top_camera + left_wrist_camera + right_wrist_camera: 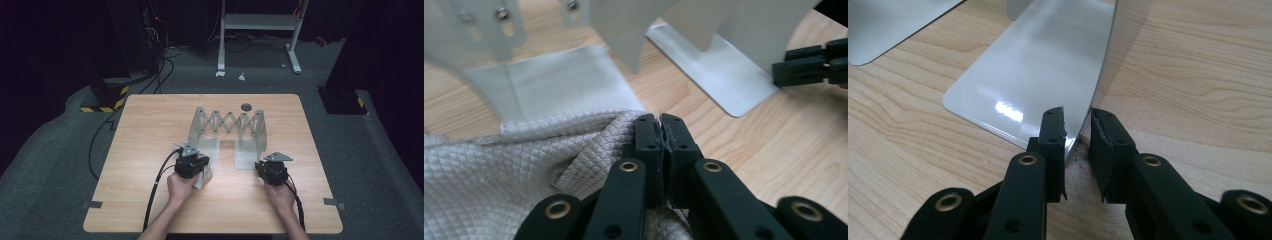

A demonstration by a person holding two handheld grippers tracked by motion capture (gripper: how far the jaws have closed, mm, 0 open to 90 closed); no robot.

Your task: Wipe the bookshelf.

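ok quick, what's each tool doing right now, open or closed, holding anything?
Left tool: closed, pinching the quilted grey cloth.
Right tool: open, jaws straddling the edge of the metal rack's upright plate, not clamped.

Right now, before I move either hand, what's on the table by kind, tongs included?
Metal accordion rack: 1
Quilted grey cloth: 1
Small dark round piece near the far edge: 1
Tongs: 2, the left shut on the cloth, the right set on either side of the rack's upright plate edge
Total: 5
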